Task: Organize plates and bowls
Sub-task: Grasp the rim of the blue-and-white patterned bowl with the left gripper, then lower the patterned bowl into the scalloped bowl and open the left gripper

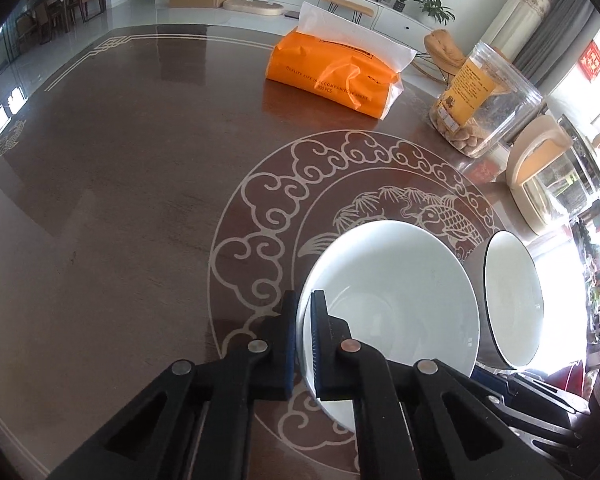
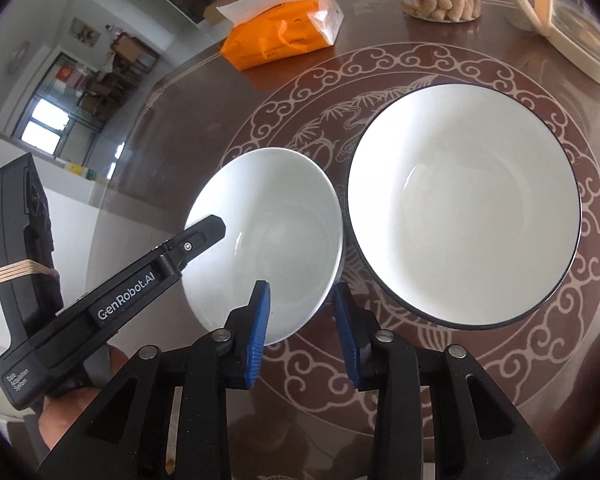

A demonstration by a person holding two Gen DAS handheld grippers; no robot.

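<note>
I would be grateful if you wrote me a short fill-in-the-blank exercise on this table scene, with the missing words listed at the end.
1. The left gripper is shut on the rim of the white ____, not the bowl.
2. The bowl has a thin ____ rim.
3. The tissue pack on the table is ____ in colour.
4. The clear jar holds snacks and stands ____ the tissue pack and the plate.

Missing words: plate; black; orange; apart from
</note>
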